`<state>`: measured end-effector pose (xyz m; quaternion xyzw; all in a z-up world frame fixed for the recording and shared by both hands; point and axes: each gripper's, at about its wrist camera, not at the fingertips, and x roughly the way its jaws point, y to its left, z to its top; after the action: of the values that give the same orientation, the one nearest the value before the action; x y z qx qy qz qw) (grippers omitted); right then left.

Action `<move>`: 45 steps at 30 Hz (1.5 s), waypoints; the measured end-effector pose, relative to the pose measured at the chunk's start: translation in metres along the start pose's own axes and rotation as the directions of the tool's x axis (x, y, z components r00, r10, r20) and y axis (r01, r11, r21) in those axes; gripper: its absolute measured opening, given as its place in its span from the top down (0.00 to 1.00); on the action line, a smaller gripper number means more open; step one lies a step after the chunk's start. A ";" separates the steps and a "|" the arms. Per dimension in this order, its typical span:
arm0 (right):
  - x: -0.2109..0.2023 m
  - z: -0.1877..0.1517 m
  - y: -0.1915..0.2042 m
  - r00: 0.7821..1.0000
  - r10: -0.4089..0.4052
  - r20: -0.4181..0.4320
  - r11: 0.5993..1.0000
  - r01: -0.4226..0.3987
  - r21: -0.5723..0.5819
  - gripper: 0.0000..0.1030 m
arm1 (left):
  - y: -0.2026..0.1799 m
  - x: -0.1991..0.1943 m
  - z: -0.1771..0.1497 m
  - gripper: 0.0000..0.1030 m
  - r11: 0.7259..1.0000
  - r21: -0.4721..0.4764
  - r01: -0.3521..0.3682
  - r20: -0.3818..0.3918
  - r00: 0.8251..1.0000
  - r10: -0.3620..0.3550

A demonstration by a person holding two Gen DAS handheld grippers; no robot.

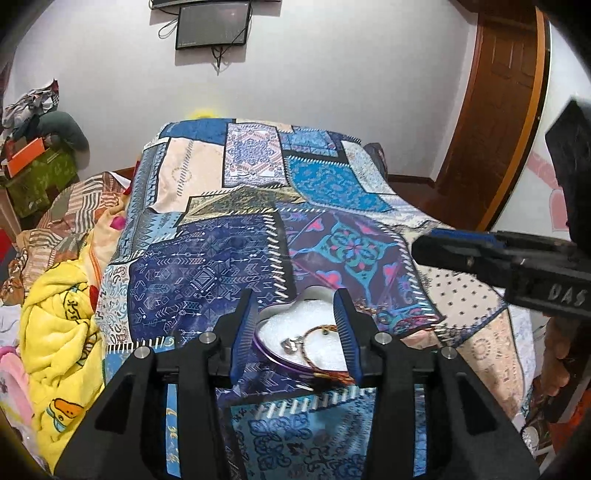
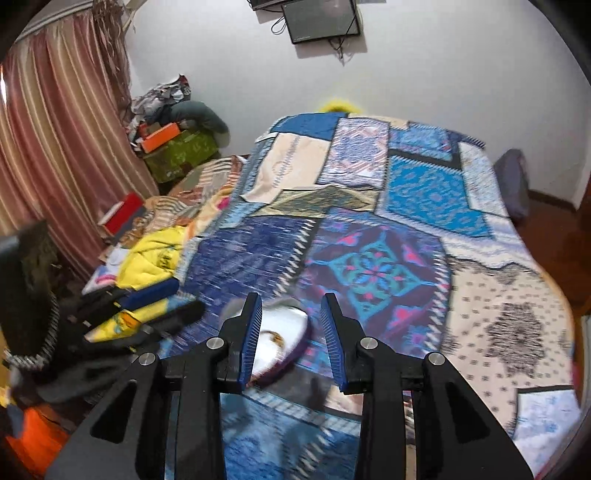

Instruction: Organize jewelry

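A purple-rimmed box (image 1: 280,356) with white lining lies on the patchwork bedspread (image 1: 229,236). Inside it lie a braided bracelet (image 1: 314,354) and a small silver piece (image 1: 290,345). My left gripper (image 1: 295,314) is open and empty, its fingers on either side of the box, above it. In the left wrist view my right gripper (image 1: 428,251) reaches in from the right, over the bed. In the right wrist view the right gripper (image 2: 291,310) is open and empty above the blurred box (image 2: 284,332). The left gripper (image 2: 173,299) shows at the left there.
Yellow and striped blankets (image 1: 62,332) are piled at the bed's left side. Boxes and clothes (image 1: 33,158) stack in the far left corner. A screen (image 1: 212,24) hangs on the white wall. A wooden door (image 1: 495,122) stands at right. Striped curtains (image 2: 55,122) hang at left.
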<state>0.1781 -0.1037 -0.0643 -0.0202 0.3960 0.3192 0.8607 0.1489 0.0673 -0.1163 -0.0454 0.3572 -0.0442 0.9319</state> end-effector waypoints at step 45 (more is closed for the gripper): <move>0.055 -0.073 -0.087 0.969 -0.001 -0.247 0.999 0.011 0.040 0.59 | -0.076 0.132 -0.041 0.68 0.996 -0.028 0.082 -0.273 0.958 -0.087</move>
<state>0.2051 -0.1644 -0.1710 -0.0436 0.5066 0.3034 0.8059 0.2153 -0.0249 -0.2256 -0.0618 0.4808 -0.0867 0.8703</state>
